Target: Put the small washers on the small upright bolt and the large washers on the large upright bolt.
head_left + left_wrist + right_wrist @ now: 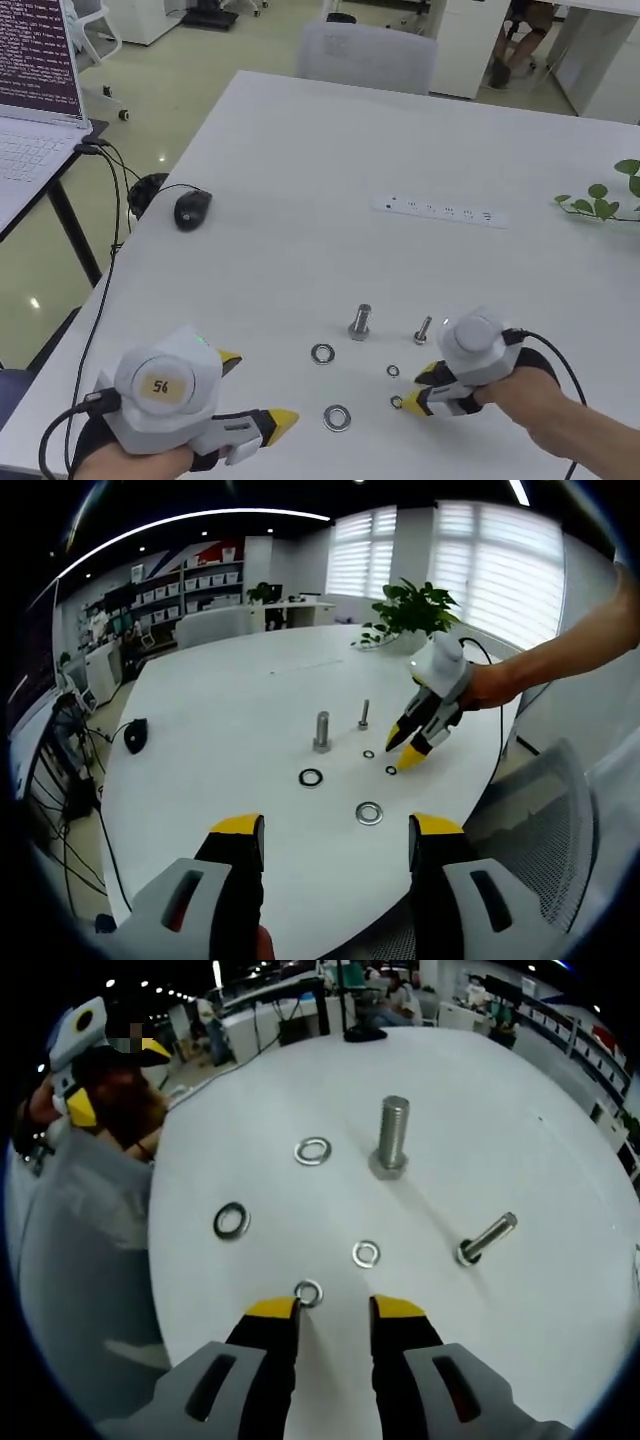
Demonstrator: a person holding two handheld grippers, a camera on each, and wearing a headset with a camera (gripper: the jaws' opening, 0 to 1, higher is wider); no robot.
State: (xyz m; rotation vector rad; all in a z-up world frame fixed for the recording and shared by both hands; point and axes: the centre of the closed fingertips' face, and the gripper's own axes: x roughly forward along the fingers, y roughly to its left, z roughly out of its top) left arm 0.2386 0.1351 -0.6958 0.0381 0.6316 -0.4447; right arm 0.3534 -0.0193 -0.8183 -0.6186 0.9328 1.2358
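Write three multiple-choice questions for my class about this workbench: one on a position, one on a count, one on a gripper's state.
1. In the head view, the large bolt stands:
A. left of the small bolt
B. right of it
C. on top of it
2. How many washers lie loose on the table?
A. two
B. four
C. six
3. The right gripper is:
A. shut on a washer
B. open, holding nothing
C. shut on a bolt

Answers: 1 A, the thicker bolt is the left one. 2 B, two large and two small show. 3 B, its jaws stand apart, a small washer just ahead.
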